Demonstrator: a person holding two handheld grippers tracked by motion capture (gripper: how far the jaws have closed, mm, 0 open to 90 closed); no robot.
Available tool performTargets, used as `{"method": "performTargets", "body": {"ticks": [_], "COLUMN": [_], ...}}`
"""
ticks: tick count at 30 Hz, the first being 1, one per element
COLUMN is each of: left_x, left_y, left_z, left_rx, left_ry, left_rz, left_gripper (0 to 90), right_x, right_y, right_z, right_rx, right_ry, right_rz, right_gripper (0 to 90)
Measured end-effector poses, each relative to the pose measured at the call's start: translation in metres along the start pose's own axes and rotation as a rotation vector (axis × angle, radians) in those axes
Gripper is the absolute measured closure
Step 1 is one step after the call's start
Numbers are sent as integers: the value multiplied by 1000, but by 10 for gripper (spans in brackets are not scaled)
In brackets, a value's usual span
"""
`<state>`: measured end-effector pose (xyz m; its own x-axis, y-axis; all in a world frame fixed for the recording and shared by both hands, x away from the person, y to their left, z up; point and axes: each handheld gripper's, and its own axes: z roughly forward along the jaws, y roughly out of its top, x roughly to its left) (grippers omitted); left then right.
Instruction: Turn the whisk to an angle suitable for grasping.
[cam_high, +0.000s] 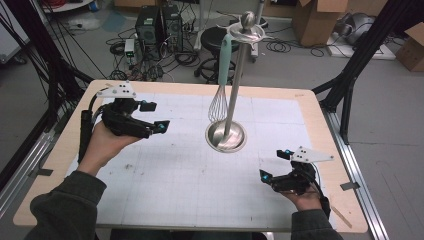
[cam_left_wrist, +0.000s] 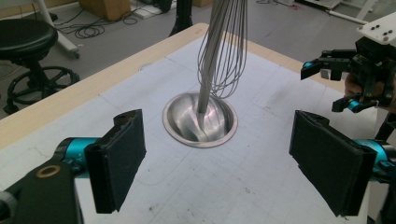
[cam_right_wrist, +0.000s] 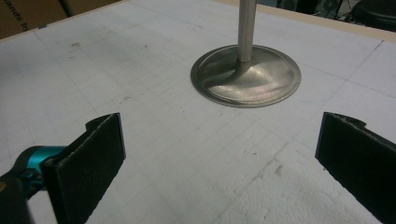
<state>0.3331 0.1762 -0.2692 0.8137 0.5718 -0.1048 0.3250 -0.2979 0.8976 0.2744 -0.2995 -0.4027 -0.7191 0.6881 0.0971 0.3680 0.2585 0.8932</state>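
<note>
A steel stand with a round base (cam_high: 226, 136) and a tall pole (cam_high: 239, 75) rises in the middle of the table. A wire whisk (cam_high: 218, 102) with a pale green handle (cam_high: 224, 60) hangs from the stand's top. My left gripper (cam_high: 155, 116) is held open to the left of the base, pointing at it. My right gripper (cam_high: 274, 164) is open near the front right, low over the mat. The left gripper view has the base (cam_left_wrist: 200, 120), the whisk wires (cam_left_wrist: 224, 56) and the other gripper (cam_left_wrist: 334, 84) ahead of its jaws. The right gripper view faces the base (cam_right_wrist: 245, 74).
A white gridded mat (cam_high: 180, 170) covers the wooden table (cam_high: 320, 120). A black stool (cam_high: 215, 40), computer towers (cam_high: 160, 22), cables and cardboard boxes (cam_high: 320, 17) stand on the floor beyond. A black frame leg (cam_high: 350, 80) stands at the right.
</note>
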Motion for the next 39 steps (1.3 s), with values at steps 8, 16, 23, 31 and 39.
{"method": "performTargets", "body": {"ticks": [8,16,23,31,39], "left_x": [-2,-4,-4,-3,-4], "left_y": [-16,-32,-44,-58,-70], "left_z": [-1,0,-1,-5,-10], "left_rx": [5,14,10,13,20], "left_ry": [5,12,20,36,43], "left_rz": [-18,-33,-53,-70,-73], "left_gripper": [148,119,90,63,55], "right_x": [0,-1,-1,-1,-1], "right_y": [0,0,0,0,0], "right_z": [0,0,0,0,-1], "right_rx": [-3,-5,-4,-4,-9], "right_ry": [-5,-10,-11,-11,-12], "right_rz": [-1,1,2,2,5], "right_gripper": [6,6,6,6,6]}}
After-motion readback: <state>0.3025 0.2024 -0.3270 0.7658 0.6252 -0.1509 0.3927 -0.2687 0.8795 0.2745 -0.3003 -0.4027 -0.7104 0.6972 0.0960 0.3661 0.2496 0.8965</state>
